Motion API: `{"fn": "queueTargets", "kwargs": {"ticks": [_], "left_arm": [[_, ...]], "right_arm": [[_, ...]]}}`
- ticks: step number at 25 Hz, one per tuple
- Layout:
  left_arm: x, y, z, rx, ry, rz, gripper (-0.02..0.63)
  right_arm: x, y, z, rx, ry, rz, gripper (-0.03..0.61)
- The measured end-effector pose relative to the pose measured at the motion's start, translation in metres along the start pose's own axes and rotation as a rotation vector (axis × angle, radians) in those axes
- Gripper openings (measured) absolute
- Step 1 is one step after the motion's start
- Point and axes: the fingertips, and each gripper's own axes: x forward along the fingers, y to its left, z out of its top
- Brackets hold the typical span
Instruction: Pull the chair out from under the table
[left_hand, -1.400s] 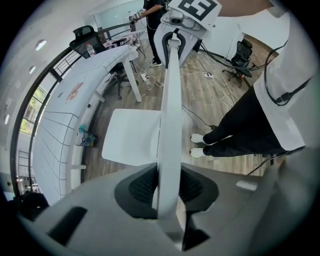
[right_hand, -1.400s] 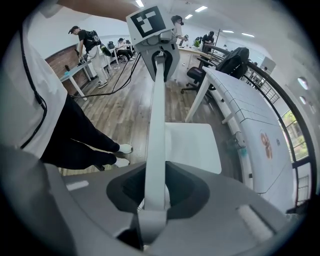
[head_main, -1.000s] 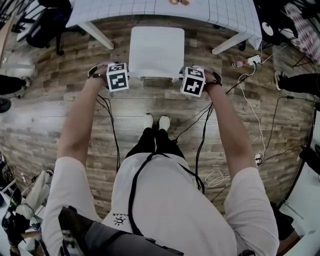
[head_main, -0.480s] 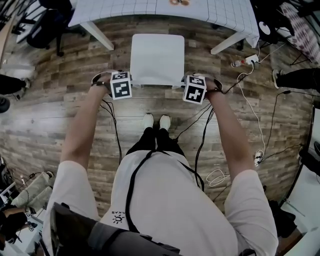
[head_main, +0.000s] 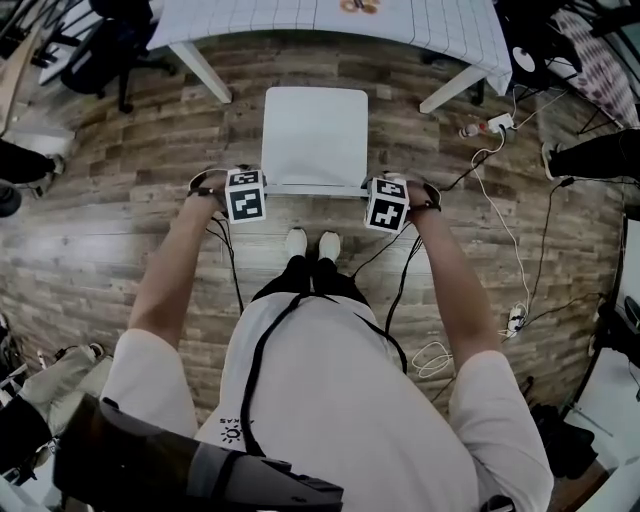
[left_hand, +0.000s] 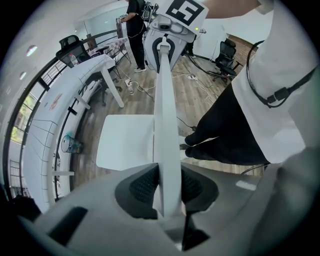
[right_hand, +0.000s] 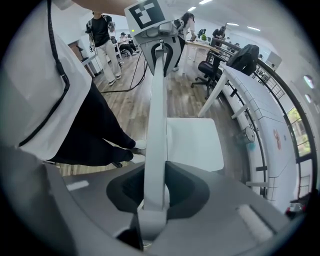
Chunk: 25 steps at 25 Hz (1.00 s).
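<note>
The white chair's seat (head_main: 313, 135) stands on the wood floor just in front of the white table (head_main: 420, 25) with its grid-patterned cloth. My left gripper (head_main: 246, 195) and right gripper (head_main: 388, 203) point down at the two ends of the backrest's top rail (head_main: 315, 189). In the left gripper view the rail (left_hand: 165, 125) runs away from my left gripper (left_hand: 167, 187), whose dark pads (left_hand: 142, 186) press on both its sides. In the right gripper view my right gripper (right_hand: 155, 187) is likewise shut on the rail (right_hand: 156, 125), with the seat (right_hand: 195, 145) below.
My feet (head_main: 310, 243) stand right behind the chair. Cables (head_main: 500, 215) and a power strip (head_main: 500, 122) lie on the floor at the right. A black office chair (head_main: 100, 50) stands at the upper left. Other people's legs show at both side edges.
The chair has slid away from the table toward my feet. Both grippers came back with it, still clamped on the backrest rail.
</note>
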Motion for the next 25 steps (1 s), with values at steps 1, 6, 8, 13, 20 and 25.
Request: {"fn": "queueTargets", "kwargs": {"ticks": [1,6,8,13,20,25], "left_arm": [[0.0,-0.007,0.001,-0.003,0.0,-0.003,0.089],[0.001,-0.039,0.002,-0.003,-0.009,-0.021,0.091],[0.002,-0.049,0.002,-0.002,-0.011,-0.025,0.092],[0.002,-0.056,0.0,-0.03,-0.028,-0.016,0.094],[-0.012,-0.052,0.0,-0.11,-0.07,-0.039,0.21],[-0.05,-0.053,0.01,-0.287,-0.282,0.045,0.278]], "right_arm": [[-0.001,0.006,0.0,-0.001,0.003,0.002,0.084],[-0.003,0.037,-0.001,-0.003,0.006,0.014,0.084],[-0.003,0.047,0.0,0.002,0.001,0.019,0.086],[-0.002,0.056,0.0,0.034,-0.013,0.023,0.087],[-0.014,0.05,-0.002,0.058,0.005,0.061,0.146],[-0.048,0.048,-0.004,0.158,-0.086,0.026,0.167]]}}
